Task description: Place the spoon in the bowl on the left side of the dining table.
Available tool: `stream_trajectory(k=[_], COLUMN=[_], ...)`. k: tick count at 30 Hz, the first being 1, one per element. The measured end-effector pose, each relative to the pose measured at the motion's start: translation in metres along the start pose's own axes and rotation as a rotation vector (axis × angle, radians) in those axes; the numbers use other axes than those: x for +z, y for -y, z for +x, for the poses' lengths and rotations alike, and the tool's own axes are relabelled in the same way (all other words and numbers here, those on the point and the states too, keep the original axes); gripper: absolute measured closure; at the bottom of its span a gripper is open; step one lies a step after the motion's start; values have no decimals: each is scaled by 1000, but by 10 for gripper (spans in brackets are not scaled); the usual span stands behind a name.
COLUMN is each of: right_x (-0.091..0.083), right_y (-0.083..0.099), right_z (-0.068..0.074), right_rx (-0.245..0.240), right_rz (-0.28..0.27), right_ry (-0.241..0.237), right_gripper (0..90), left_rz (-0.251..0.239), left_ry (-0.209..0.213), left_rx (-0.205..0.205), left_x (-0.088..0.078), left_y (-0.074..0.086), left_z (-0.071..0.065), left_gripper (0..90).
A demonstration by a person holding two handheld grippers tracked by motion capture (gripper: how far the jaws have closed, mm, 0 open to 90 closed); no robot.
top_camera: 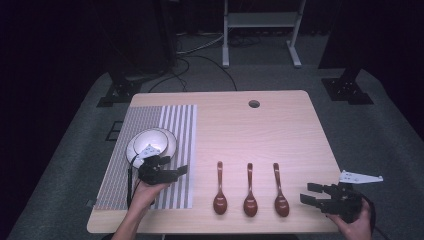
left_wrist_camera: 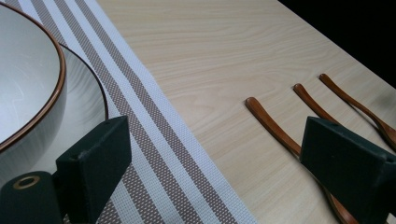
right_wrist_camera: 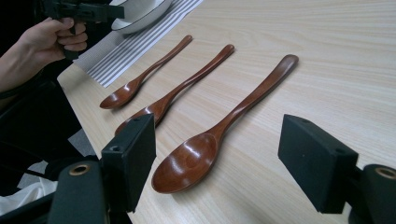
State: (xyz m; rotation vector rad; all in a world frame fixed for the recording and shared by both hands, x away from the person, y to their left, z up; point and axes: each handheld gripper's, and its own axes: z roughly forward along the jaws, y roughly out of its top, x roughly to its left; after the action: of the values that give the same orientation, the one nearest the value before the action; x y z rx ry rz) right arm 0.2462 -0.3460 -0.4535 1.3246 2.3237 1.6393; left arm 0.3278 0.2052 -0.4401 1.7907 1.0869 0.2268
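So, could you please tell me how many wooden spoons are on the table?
3, side by side on the bare wood right of the striped mat: the left spoon, the middle spoon and the right spoon, nearest the right gripper. None seems hidden.

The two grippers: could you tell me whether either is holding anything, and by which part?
Nothing is held. The left gripper is open over the mat beside the bowl; the right gripper is open, facing the nearest spoon.

the placemat [top_camera: 175, 125] covers the table's [top_camera: 280, 130] left part — on it a plate [top_camera: 170, 145] bearing a bowl [top_camera: 142, 142]; right of the placemat, three spoons [top_camera: 250, 192] lie side by side — handles away.
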Motion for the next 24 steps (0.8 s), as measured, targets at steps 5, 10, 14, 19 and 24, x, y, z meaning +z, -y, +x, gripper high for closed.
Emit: stream_trajectory(k=[5,10,14,19,24], right_x=[8,14,19,30,38], right_y=[-1,-3,-3,-5,-10], right_z=[4,10,12,17,22], right_rx=[-10,-28,-27,-33,-50], right_rz=[19,31,40,69,93], right_ry=[-26,-45,-57,-88,-108], right_gripper=[264,264,265,269,293], left_rz=[-6,-7,-7,-6,-4], left_ry=[-1,-3,-10,-16,-14], left_rx=[0,-7,-10,-11,-10], left_x=[-2,-2,-2,-2,-1], left_y=[0,1,1,2,2], left_z=[-2,0,1,2,2], left_gripper=[81,81,81,81,81])
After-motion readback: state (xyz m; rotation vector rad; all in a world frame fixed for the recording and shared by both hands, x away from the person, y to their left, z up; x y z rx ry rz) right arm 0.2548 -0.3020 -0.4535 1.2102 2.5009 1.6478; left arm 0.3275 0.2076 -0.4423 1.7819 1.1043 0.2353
